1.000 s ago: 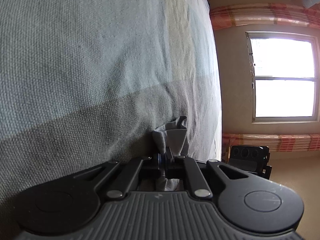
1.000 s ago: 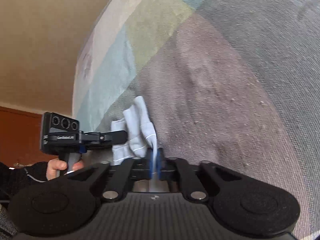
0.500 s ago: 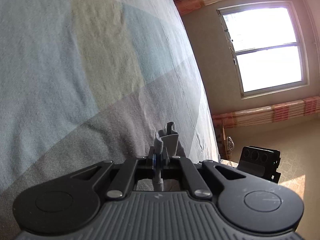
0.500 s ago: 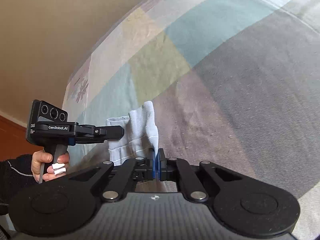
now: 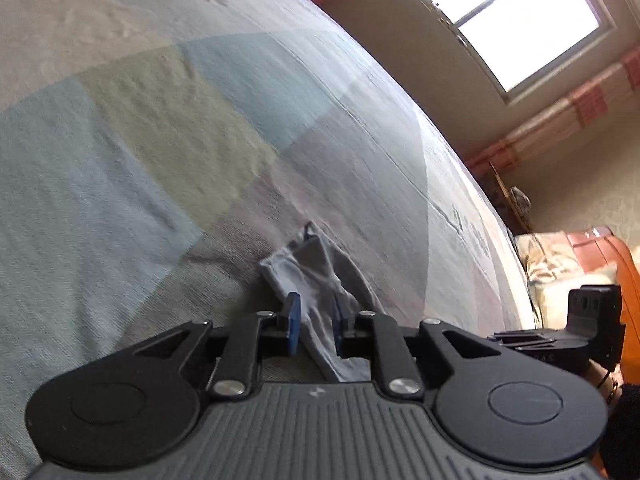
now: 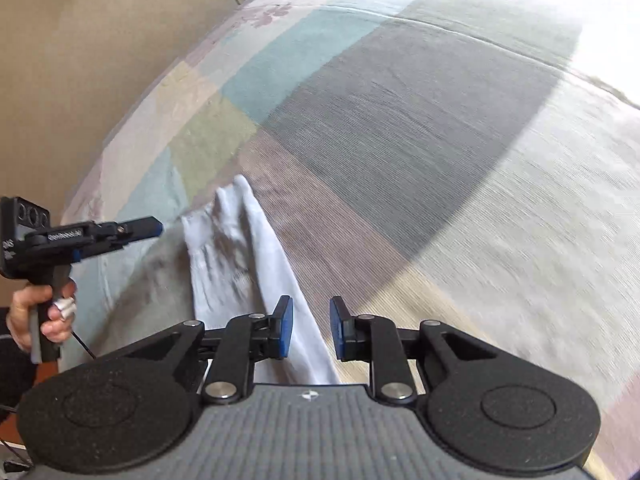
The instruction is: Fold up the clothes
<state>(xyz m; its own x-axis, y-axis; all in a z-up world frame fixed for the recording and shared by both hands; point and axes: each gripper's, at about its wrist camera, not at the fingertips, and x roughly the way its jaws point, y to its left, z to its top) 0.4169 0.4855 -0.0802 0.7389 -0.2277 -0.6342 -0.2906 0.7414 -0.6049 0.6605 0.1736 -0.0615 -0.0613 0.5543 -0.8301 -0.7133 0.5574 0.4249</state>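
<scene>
A small pale blue-grey garment [image 5: 320, 272] lies bunched on the patchwork bedspread [image 5: 168, 128] and runs back between my left gripper [image 5: 314, 314]. Those jaws are opening, and the blue pads stand slightly apart with the cloth loose between them. In the right wrist view the same garment [image 6: 244, 248] looks white and creased. It trails under my right gripper [image 6: 312, 326], whose jaws are also opening, with a bare gap beside the right pad. The left gripper [image 6: 154, 227] hovers at the garment's far end, held by a hand [image 6: 44, 312].
The bedspread [image 6: 400, 120] has grey, teal, olive and cream squares, with bright sunlight across its right side. Beyond the bed are a beige wall, a bright window [image 5: 520, 20] and pink striped curtains [image 5: 560, 120]. Orange furniture [image 5: 616, 268] stands behind the right handset [image 5: 588, 320].
Both grippers have risen from the bedspread and turned, so more of the bed shows. Each was shut on the garment; both pairs of pads have now parted and the cloth hangs loose.
</scene>
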